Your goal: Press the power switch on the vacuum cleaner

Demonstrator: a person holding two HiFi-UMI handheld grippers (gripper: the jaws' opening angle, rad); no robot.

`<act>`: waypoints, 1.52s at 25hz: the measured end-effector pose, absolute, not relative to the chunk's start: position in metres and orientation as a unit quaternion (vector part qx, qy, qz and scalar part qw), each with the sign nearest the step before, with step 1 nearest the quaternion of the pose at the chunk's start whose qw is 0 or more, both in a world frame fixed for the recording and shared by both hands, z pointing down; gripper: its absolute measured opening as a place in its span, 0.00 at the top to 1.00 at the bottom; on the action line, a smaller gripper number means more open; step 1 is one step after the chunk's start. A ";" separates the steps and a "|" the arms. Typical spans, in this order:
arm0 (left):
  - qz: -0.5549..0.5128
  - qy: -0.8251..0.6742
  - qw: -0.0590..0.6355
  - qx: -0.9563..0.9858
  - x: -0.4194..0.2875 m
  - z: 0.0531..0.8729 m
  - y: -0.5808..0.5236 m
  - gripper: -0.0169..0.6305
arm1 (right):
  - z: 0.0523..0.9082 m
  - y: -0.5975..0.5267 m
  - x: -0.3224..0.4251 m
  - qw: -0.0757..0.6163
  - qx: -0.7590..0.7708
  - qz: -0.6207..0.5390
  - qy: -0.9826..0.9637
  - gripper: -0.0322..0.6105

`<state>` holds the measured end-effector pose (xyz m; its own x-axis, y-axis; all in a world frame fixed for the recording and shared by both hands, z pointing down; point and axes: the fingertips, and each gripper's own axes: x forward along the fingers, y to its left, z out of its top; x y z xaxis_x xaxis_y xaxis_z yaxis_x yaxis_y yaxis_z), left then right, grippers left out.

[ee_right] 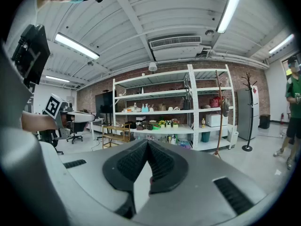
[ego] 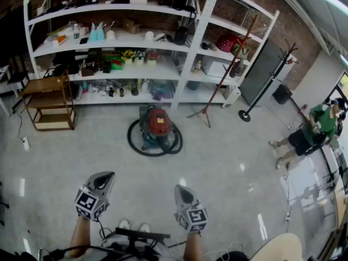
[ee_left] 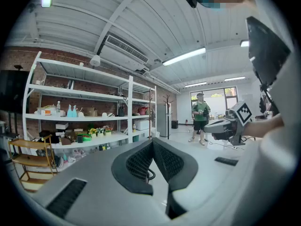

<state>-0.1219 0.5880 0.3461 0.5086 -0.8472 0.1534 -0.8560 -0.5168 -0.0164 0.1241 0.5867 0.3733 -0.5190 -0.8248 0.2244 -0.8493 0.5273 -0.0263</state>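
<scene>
Bright, even light from ceiling tube lamps [ee_right: 75,46] — glare spots on the glossy floor [ego: 228,162], strong fisheye bending, dark vignetted corners.

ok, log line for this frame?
pre-contact; vacuum cleaner: on floor, untouched; left hand-held gripper: shut, empty; right hand-held gripper: shut, empty

- The red-lidded canister vacuum cleaner [ego: 157,125] stands on the floor before the white metal shelving unit [ego: 187,64].
- A wooden stepped rack [ego: 51,99] stands to its left.
- A slanting brown coat stand [ego: 228,69] stands to its right.
</scene>
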 end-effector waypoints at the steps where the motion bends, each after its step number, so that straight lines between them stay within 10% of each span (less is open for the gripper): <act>1: 0.072 -0.490 0.030 0.868 -0.121 0.349 0.587 0.96 | 0.373 0.586 0.126 0.092 0.482 0.067 -0.869 0.95; 38: 0.086 -0.496 0.023 0.864 -0.060 0.364 0.527 0.96 | 0.393 0.521 0.182 0.070 0.457 0.094 -0.882 0.95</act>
<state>-0.0598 0.5271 0.3643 0.4928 -0.8529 0.1722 -0.8609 -0.5067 -0.0458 0.1821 0.5208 0.3935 -0.5727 -0.7928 0.2087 -0.8189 0.5649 -0.1015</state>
